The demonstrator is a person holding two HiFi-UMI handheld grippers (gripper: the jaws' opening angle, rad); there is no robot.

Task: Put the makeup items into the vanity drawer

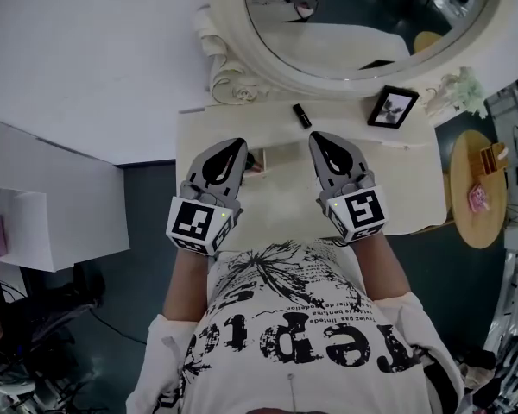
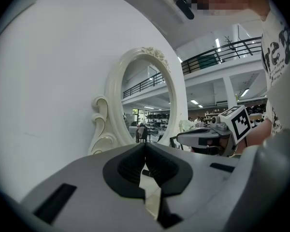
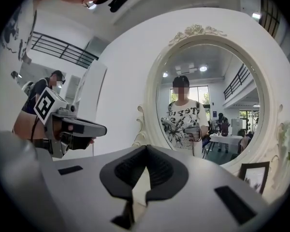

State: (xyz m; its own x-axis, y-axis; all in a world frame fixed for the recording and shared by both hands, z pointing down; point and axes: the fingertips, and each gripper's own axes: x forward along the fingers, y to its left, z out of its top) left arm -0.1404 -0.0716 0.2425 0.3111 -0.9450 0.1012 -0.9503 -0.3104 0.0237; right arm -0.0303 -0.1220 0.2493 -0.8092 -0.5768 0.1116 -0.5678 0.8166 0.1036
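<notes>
In the head view I am looking steeply down at the white vanity surface [image 1: 410,184], with the left hand-held gripper [image 1: 239,143] and the right hand-held gripper [image 1: 315,137] hovering side by side over its middle, both pointing toward the top of the frame. A small dark makeup tube [image 1: 302,116] is lying on the surface above and between the two tips, just below the base of the round mirror [image 1: 268,54]. A black picture frame [image 1: 392,107] is standing to the right of the tube. Something small and reddish [image 1: 255,162] is showing just right of the left hand-held gripper, but I cannot make out what it is. In the left gripper view the jaws are meeting at their tips with nothing between them, so that hand-held gripper is closed and empty; the mirror's scrolled white frame is rising at centre left and the right hand-held gripper is showing at right. In the right gripper view the jaws are likewise pressing together on nothing, with the mirror filling the upper right and the picture frame sitting at lower right.
</notes>
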